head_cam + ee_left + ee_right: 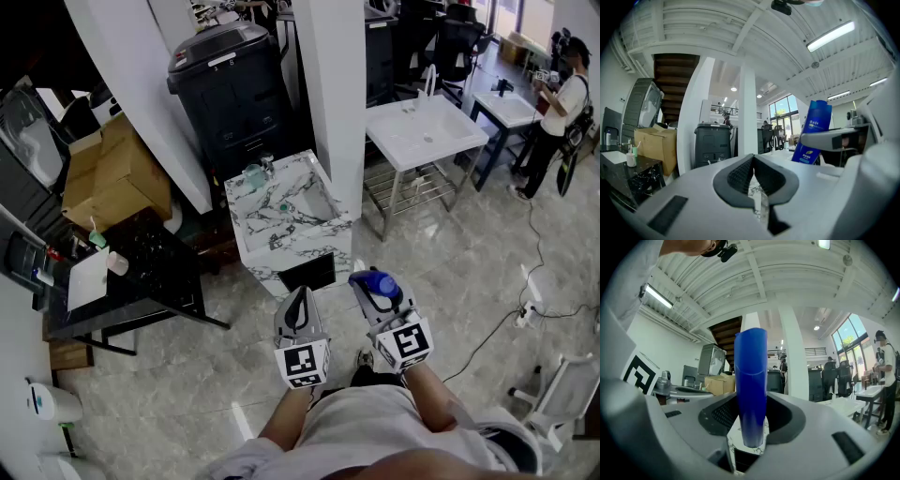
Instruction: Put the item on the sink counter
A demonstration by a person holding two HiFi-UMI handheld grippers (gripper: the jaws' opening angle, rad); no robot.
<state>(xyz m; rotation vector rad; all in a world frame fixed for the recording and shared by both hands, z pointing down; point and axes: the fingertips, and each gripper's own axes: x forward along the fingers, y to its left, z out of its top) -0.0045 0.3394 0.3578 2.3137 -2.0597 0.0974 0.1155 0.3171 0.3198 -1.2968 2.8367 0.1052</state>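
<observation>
Blue tube carried toward the sink desk, not yet set down

The right gripper [751, 420] pinched the blue tube [751, 380] between both jaws. The tube stood upright, its flat end on top, and was held in the air over the floor, just short of the near edge of the marble sink desk [262, 230]. The left gripper [753, 176] hovered just beside it on the left, with its jaws pressed together and nothing between them. Both grippers pointed level toward the desk, and neither touched it.
</observation>
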